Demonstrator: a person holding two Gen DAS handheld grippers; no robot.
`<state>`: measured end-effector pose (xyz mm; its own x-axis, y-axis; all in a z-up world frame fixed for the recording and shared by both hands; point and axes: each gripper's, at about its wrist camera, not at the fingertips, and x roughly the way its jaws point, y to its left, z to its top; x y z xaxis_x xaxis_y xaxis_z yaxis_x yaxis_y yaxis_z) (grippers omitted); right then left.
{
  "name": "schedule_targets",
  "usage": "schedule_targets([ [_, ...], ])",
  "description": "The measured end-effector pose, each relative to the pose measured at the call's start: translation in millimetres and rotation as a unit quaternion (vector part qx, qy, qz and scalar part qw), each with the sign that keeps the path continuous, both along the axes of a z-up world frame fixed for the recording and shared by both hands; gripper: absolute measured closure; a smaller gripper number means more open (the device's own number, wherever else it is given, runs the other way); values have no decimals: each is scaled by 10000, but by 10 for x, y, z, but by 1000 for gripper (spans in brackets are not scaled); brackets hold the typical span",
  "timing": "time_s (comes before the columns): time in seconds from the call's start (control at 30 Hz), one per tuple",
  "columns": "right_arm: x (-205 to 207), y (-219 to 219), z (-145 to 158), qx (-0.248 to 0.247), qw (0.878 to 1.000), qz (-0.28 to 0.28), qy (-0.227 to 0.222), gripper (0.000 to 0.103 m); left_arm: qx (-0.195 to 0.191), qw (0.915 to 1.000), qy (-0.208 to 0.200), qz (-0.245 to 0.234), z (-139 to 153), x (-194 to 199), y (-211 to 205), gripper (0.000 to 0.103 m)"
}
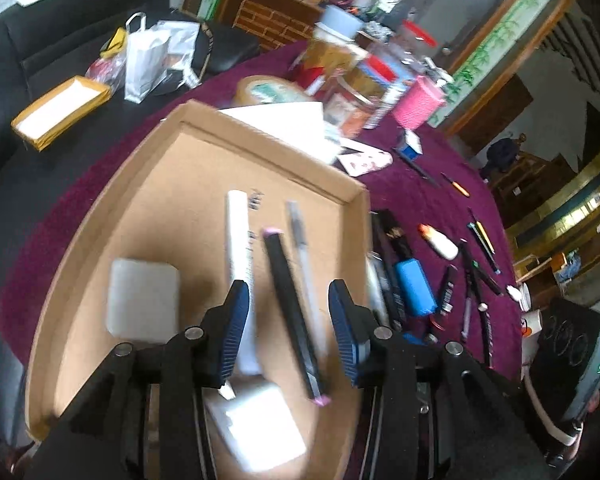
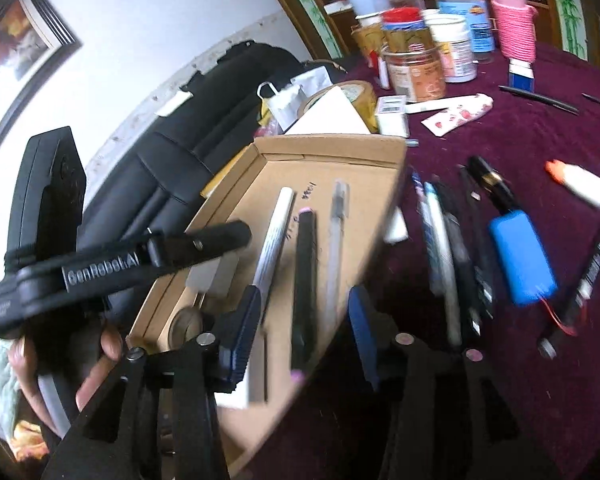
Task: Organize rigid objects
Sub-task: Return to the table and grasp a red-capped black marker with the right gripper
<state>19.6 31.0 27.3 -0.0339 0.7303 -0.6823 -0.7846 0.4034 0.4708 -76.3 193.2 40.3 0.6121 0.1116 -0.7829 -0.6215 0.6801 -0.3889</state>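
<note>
While both grippers stand with jaws apart and hold nothing, the left gripper [image 1: 288,330] and right gripper [image 2: 304,330] hover over the tray [image 1: 100,216]. On its floor, white marker [image 1: 238,240], black pen [image 1: 290,308] and clear pen [image 1: 304,256] lie parallel, pointing toward 12 o'clock; blue block [image 1: 414,286] lies outside at 3 o'clock.

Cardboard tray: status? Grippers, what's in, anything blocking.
Left gripper open, right gripper open, both empty. Black stick lies in cardboard tray between white marker and clear pen. More pens wait on purple cloth. Nothing blocking.
</note>
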Motion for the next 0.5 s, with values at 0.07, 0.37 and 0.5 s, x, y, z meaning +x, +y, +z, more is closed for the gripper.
schedule_targets([
  [0.07, 9, -192, 20, 79, 10000, -45, 4, 50, 73, 9999, -11, -119, 64, 45, -171, 58],
  [0.37, 249, -1135, -102, 228, 9978, -567, 267, 47, 182, 9976, 41, -663, 123, 332, -943, 56],
  [0.5, 312, -1382, -142, 178, 9969, -739, 184, 47, 103, 9961, 166, -855, 35, 465, -1160, 56],
])
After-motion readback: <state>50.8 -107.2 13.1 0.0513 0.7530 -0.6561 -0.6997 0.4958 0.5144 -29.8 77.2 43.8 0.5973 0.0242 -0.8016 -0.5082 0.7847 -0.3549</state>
